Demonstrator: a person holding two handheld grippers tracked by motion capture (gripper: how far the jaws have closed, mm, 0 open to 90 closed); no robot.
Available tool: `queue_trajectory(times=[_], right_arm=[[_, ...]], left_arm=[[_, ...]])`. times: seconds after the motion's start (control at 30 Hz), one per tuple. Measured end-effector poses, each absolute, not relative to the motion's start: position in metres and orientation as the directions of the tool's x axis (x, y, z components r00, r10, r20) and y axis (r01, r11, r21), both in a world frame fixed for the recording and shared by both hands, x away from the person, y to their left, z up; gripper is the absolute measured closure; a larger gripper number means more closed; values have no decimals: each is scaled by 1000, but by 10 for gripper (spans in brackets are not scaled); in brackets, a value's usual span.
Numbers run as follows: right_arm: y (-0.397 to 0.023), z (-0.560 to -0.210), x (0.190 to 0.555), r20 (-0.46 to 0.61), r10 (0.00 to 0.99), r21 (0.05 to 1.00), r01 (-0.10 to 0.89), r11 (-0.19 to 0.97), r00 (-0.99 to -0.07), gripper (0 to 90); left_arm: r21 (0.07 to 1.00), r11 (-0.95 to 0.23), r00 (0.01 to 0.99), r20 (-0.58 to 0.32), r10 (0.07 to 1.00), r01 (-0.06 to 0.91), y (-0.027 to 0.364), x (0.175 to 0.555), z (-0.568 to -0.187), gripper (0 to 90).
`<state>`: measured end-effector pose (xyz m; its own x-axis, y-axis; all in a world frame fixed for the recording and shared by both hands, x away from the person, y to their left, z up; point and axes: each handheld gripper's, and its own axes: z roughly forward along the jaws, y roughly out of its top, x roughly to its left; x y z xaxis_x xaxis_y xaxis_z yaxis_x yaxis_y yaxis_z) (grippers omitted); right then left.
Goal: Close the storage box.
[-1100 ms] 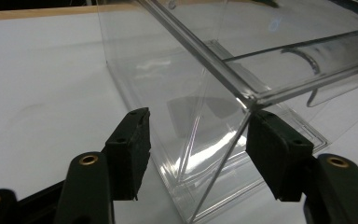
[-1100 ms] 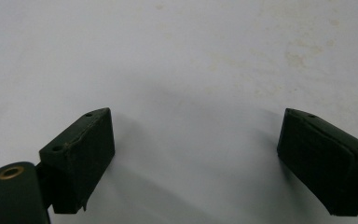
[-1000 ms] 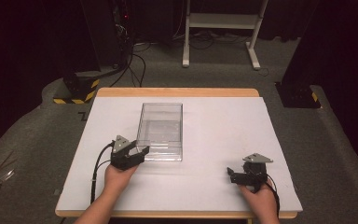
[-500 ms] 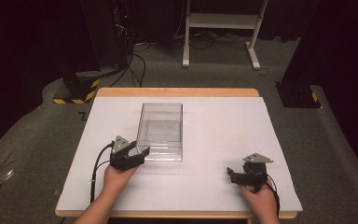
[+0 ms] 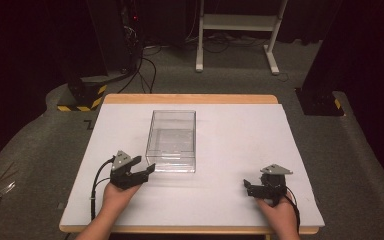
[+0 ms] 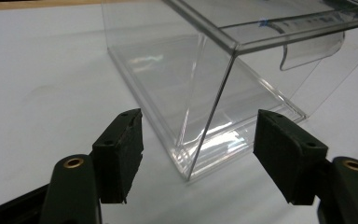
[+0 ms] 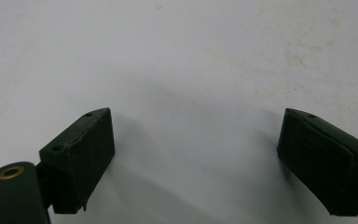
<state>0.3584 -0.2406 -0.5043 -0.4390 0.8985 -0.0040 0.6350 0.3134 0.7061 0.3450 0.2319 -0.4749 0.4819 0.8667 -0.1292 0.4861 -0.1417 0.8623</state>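
Note:
A clear plastic box (image 5: 172,142) with a lid stands on the white table top (image 5: 240,130), left of centre. My left gripper (image 5: 144,166) sits at the box's near left corner. In the left gripper view that corner of the box (image 6: 223,79) lies between and just ahead of the jaws. The left gripper (image 6: 198,144) is opening, and its pads (image 6: 121,154) stand clear of the plastic. My right gripper (image 5: 248,188) rests near the front right of the table, pointing left. In its own view the right gripper (image 7: 196,158) is open over bare table, with nothing between its jaws.
The table's wooden front edge (image 5: 180,230) runs just under both hands. On the floor beyond stand a white metal frame (image 5: 240,30), dark stands with yellow-black bases (image 5: 82,97) and cables. Bare white surface lies between the box and the right gripper.
The left gripper's jaws have spread a little at the box's corner. Both hands have kept their places.

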Motion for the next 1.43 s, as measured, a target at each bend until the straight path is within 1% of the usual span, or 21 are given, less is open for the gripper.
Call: queue_trajectory(times=[0.07, 0.23, 0.4, 0.53, 0.57, 0.6, 0.63, 0.7, 0.73, 0.83, 1.17, 1.27, 1.43], right_arm=[[-241, -504, 358, -4, 898, 705, 635, 314, -439, 109], [-240, -504, 358, -6, 899, 704, 636, 316, -439, 110], [-240, -504, 358, -6, 900, 704, 637, 314, -437, 110], [-240, -504, 358, -6, 900, 704, 637, 314, -436, 110], [-240, -504, 358, -6, 900, 704, 637, 314, -436, 110], [-240, -504, 358, -6, 900, 704, 637, 313, -436, 110], [-240, -504, 358, -6, 900, 704, 638, 313, -435, 110], [-240, -504, 358, -6, 900, 704, 638, 313, -435, 111], [-240, -504, 358, -7, 900, 704, 637, 314, -436, 111], [-240, -504, 358, -8, 900, 704, 636, 315, -436, 111], [-240, -504, 358, -9, 900, 705, 636, 315, -436, 111], [-240, -504, 358, -10, 900, 704, 636, 316, -436, 111], [-240, -504, 358, -8, 900, 705, 636, 314, -435, 114]], left_arm=[[861, -144, 481, -127, 867, 487, 235, 343, -475, 333], [848, -153, 464, -120, 878, 507, 258, 332, -481, 330], [821, -174, 443, -105, 890, 543, 275, 324, -491, 310], [786, -231, 423, -43, 905, 574, 284, 320, -504, 300], [777, -234, 416, -39, 908, 584, 287, 320, -505, 299], [777, -221, 412, -55, 909, 590, 288, 320, -506, 295], [778, -226, 411, -44, 911, 585, 288, 320, -505, 283], [759, -278, 405, 21, 914, 588, 287, 320, -506, 275], [747, -291, 402, 34, 915, 598, 286, 321, -508, 260], [743, -270, 394, 9, 919, 612, 287, 322, -508, 225], [742, -270, 398, 5, 918, 613, 288, 323, -509, 220], [740, -279, 407, 8, 914, 612, 288, 323, -508, 201], [742, -277, 406, 7, 914, 610, 288, 323, -509, 197]])
